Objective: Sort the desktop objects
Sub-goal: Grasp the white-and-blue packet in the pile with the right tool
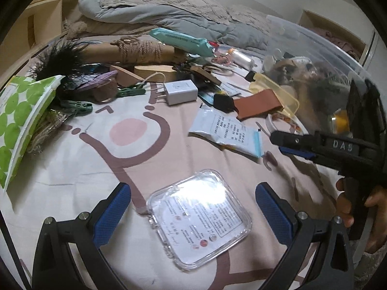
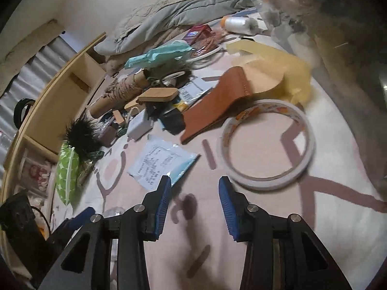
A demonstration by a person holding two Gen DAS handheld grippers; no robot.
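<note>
Between the wide-spread blue pads of the left gripper (image 1: 193, 213) lies a clear plastic case (image 1: 199, 216) on the printed sheet (image 1: 96, 159), untouched. Off to its right, the right gripper (image 2: 194, 206) hangs empty, jaws narrowly parted, beside a tape ring (image 2: 268, 143) and a white packet (image 2: 160, 163).

Two green clothespins (image 1: 77, 108) (both lying flat), one charger (image 1: 177, 91).
</note>
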